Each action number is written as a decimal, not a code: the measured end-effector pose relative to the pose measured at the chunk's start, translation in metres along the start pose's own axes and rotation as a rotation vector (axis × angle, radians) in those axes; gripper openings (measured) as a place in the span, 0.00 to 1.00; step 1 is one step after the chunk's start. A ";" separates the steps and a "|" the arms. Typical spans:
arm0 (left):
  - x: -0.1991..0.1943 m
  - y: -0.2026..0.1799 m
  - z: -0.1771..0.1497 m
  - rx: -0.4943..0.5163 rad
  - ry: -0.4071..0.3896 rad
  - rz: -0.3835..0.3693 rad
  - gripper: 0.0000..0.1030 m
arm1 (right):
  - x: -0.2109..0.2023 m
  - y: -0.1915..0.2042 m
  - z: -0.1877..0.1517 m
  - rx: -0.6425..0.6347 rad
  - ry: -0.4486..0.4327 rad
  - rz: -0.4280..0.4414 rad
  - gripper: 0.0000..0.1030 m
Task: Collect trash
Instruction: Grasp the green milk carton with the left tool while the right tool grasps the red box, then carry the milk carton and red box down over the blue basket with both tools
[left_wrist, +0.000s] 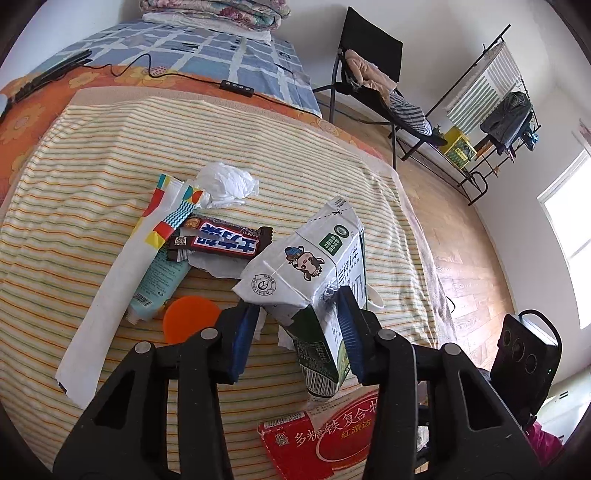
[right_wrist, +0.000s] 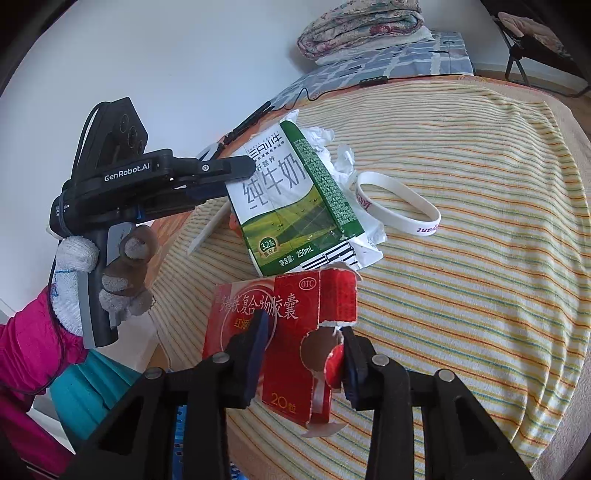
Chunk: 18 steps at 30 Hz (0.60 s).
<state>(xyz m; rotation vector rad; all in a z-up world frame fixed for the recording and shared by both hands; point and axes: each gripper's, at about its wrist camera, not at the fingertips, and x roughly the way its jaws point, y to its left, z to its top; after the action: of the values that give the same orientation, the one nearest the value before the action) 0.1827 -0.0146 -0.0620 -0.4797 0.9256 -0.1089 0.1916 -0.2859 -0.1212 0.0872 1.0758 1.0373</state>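
A green-and-white milk carton (left_wrist: 314, 273) is being gripped by the left gripper (left_wrist: 297, 314), its blue fingers (left_wrist: 349, 317) pressed against the carton's sides above the striped bed cover (left_wrist: 92, 155). The red medicine box (right_wrist: 291, 339) is being clamped between the right gripper's (right_wrist: 303, 354) fingers (right_wrist: 258, 343). Only in the left wrist view are the chocolate bar wrapper (left_wrist: 225, 240), crumpled tissue (left_wrist: 229, 182) and orange lid (left_wrist: 190, 319) being shown, left of the carton. Only in the right wrist view is a white wristband (right_wrist: 399, 203) being seen, right of the carton.
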 end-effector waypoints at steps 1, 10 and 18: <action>-0.004 -0.003 0.000 0.017 -0.012 0.004 0.40 | 0.000 0.000 0.004 0.001 -0.008 -0.003 0.29; -0.026 -0.015 0.003 0.066 -0.062 0.008 0.37 | -0.023 0.036 0.004 -0.037 -0.041 -0.066 0.19; -0.070 0.009 -0.003 0.052 -0.101 0.006 0.37 | -0.058 0.043 0.004 -0.015 -0.114 -0.115 0.13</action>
<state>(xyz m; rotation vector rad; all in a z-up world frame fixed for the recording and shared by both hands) 0.1374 0.0127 -0.0153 -0.4306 0.8230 -0.1022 0.1621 -0.3029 -0.0569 0.0713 0.9584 0.9255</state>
